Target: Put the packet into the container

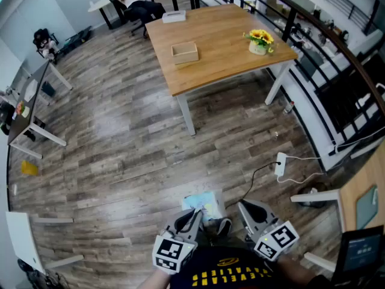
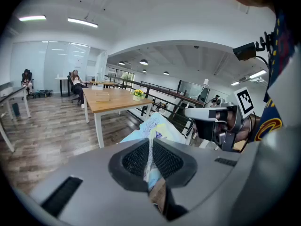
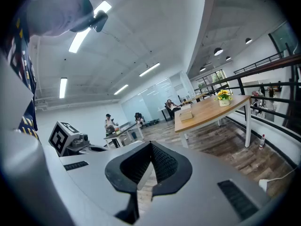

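Observation:
A light blue printed packet [image 1: 203,202] sticks out ahead of my left gripper [image 1: 195,215], which is shut on its edge; in the left gripper view the packet [image 2: 154,128] is pinched between the dark pads [image 2: 135,160]. My right gripper [image 1: 244,208] is beside it, shut with nothing in it, as the right gripper view [image 3: 150,148] also shows. The container, a small open wooden box [image 1: 184,53], stands far ahead on the wooden table [image 1: 228,59]. It also appears as the box [image 2: 102,96] and the box [image 3: 186,116] in the two gripper views.
A pot of yellow flowers [image 1: 259,42] and a white tissue box [image 1: 174,16] share the table. Wood floor lies between me and it. A power strip with cable [image 1: 281,164] lies on the floor to the right, near a railing [image 1: 337,47]. A person sits in a chair [image 1: 135,5] beyond.

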### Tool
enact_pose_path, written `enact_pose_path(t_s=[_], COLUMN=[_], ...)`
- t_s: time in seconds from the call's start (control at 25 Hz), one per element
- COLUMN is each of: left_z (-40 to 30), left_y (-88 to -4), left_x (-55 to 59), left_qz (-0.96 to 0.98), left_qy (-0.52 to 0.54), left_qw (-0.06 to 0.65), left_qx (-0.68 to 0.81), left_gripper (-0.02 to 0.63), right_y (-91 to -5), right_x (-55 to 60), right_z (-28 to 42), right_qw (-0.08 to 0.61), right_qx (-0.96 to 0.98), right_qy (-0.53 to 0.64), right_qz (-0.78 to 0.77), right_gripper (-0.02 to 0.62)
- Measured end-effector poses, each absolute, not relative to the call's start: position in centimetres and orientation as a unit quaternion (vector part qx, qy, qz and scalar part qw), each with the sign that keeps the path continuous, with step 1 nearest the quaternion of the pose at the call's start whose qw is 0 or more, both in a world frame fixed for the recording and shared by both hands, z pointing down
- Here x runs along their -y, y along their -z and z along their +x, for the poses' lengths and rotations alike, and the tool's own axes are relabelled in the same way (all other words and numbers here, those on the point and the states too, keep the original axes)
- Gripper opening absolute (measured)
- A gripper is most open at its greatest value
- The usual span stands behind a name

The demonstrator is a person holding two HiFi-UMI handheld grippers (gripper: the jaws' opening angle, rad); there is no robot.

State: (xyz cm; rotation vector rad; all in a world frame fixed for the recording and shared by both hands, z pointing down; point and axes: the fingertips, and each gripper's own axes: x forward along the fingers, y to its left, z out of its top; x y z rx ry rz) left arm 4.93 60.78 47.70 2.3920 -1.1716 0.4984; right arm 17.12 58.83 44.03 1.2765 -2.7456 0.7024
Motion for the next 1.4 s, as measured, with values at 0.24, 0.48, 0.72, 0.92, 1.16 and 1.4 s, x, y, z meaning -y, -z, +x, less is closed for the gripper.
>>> enact_pose_path(t_s=[0.24,0.48,0.72,0.92,1.16,1.4], left_z=[2.1,-0.8,-5.1,-6.7,-7.3,-6.7], left_y=[-46.0,-45.9,-45.4,-46.1,-46.2,-45.9], left_x=[-58.7,-55.4,-51.7,-48.6,-43.9,-39.2], left_qz=[0.865,0.885,0.891,0.895,0.893,0.887], left_qy=[-0.189,-0.197,-0.198,-0.218,-0.235,-0.25], left_qw=[0.17,0.146,0.124,0.092,0.062,0.041], left_qx=[0.433,0.396,0.389,0.378,0.378,0.385], left_gripper=[0.021,0.021,0.02,0.02,0.02,0.02], right_y=[-43.8,-43.2,-41.8,-41.3,-41.4,-42.7], right_x=[-57.4,-54.2,-51.3,-48.9,-45.4,-41.1], right_z=[14.3,10.9,7.2,4.4,1.3,0.2], right_qw=[0.026,0.037,0.021,0.027,0.043,0.063], right_qx=[0.884,0.872,0.857,0.858,0.869,0.875], right_qy=[-0.215,-0.203,-0.194,-0.2,-0.226,-0.243], right_qz=[0.413,0.444,0.476,0.472,0.439,0.415], right_gripper=[0.011,0.01,0.012,0.016,0.116,0.133])
